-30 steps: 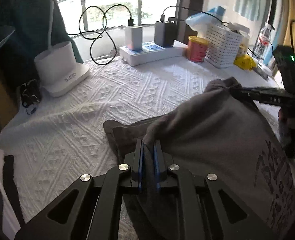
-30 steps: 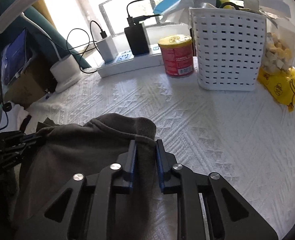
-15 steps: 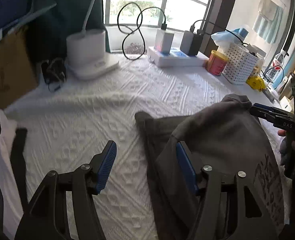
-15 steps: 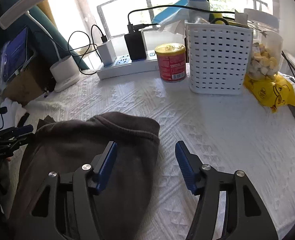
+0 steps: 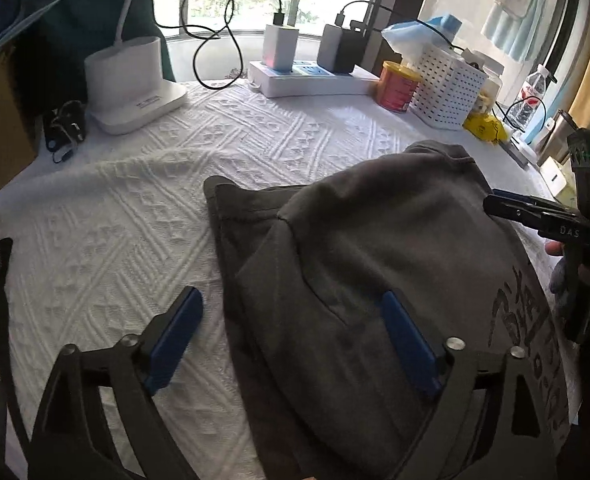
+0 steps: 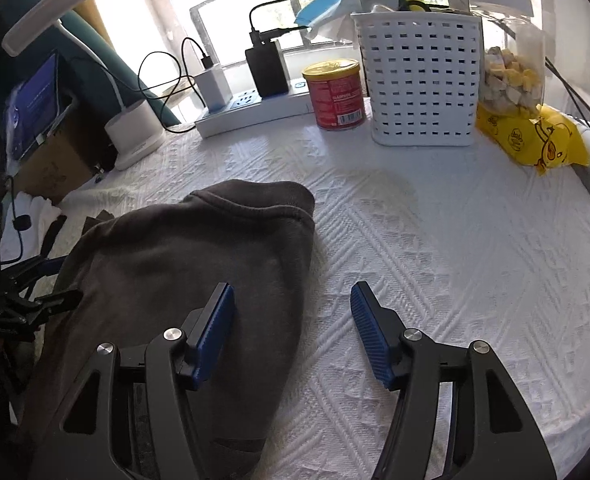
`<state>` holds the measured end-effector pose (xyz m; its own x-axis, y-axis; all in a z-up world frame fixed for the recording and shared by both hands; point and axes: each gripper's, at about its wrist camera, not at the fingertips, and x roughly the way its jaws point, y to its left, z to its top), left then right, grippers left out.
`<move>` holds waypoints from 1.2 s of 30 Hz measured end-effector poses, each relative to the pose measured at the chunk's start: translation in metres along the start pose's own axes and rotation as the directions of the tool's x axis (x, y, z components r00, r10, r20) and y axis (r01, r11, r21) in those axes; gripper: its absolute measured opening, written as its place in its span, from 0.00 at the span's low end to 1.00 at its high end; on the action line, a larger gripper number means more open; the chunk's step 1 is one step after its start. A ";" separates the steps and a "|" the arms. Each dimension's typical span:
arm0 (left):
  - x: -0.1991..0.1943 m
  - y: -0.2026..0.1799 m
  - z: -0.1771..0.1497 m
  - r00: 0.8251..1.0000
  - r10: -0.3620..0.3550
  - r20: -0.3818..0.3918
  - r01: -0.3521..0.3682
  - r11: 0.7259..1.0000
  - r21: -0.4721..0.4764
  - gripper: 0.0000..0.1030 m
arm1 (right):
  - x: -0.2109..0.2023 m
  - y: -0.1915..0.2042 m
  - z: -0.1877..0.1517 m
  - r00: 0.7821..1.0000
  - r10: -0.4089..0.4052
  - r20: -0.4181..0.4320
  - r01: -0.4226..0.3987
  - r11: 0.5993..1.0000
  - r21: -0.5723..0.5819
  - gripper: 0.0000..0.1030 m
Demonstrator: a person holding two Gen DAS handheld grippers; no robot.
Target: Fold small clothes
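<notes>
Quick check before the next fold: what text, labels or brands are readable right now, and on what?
"DAS": on the right gripper, seen from the left wrist.
Garment print: stylised lettering, unreadable.
Red can: label blurred, unreadable.
Lamp base: small print, too tiny.
Yellow bag: duck drawing, no legible words.
Tablet screen: too blurred.

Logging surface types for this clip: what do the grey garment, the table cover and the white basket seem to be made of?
Grey garment: soft matte knit, likely cotton fleece; ribbed hem. Table cover: white woven textile with raised geometric pattern. White basket: rigid, slightly glossy, probably plastic, with moulded slots.
</notes>
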<state>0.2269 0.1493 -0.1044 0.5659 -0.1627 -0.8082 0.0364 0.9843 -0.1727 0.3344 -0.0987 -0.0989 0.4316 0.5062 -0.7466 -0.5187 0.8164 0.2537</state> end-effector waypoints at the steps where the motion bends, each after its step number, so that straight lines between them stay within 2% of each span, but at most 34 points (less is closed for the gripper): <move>1: 0.001 -0.002 0.000 1.000 0.008 -0.004 -0.008 1.000 0.006 0.91 | 0.000 0.001 0.000 1.000 0.004 0.000 -0.004 1.000 -0.002 0.62; 3: 0.002 -0.006 0.000 1.000 0.006 -0.004 -0.006 1.000 0.017 0.92 | 0.001 0.002 0.000 1.000 0.012 0.001 -0.012 1.000 -0.004 0.62; 8: 0.005 -0.021 0.001 0.996 -0.089 -0.019 0.090 0.994 0.061 0.92 | 0.003 0.009 0.001 0.999 0.034 -0.002 -0.034 0.999 -0.022 0.62; 12: 0.007 -0.028 0.004 0.989 -0.149 -0.020 0.149 0.988 0.046 0.92 | 0.005 0.011 0.001 0.999 0.052 -0.005 -0.052 0.998 -0.024 0.63; 15: 0.008 -0.033 0.004 0.988 -0.152 -0.013 0.153 0.987 0.047 0.92 | 0.007 0.015 0.001 0.998 0.057 -0.004 -0.057 0.998 -0.034 0.68; 17: 0.008 -0.035 0.004 0.989 -0.144 -0.011 0.145 0.988 0.058 0.92 | 0.008 0.018 0.000 0.998 0.059 -0.004 -0.060 0.997 -0.043 0.69; 19: 0.008 -0.036 0.003 0.991 -0.134 -0.003 0.134 0.989 0.066 0.84 | 0.009 0.021 0.000 0.999 0.054 -0.004 -0.054 0.997 -0.051 0.69; 24: 0.007 -0.040 0.000 0.997 -0.077 0.023 0.074 0.992 0.103 0.56 | 0.013 0.031 -0.001 0.999 0.053 -0.006 -0.054 0.997 -0.063 0.71; 30: 0.008 -0.049 -0.002 0.997 -0.074 0.028 0.070 0.988 0.136 0.38 | 0.021 0.052 -0.003 1.000 -0.012 -0.024 0.008 0.988 -0.157 0.74; 36: 0.008 -0.052 -0.002 0.996 -0.084 0.030 0.079 0.987 0.139 0.32 | 0.026 0.064 -0.006 0.998 -0.050 -0.035 0.041 0.974 -0.225 0.74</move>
<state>0.2278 0.0965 -0.1027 0.5857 -0.2428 -0.7733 0.1954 0.9682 -0.1559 0.3079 -0.0345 -0.1057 0.4306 0.4546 -0.7797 -0.6532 0.7532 0.0784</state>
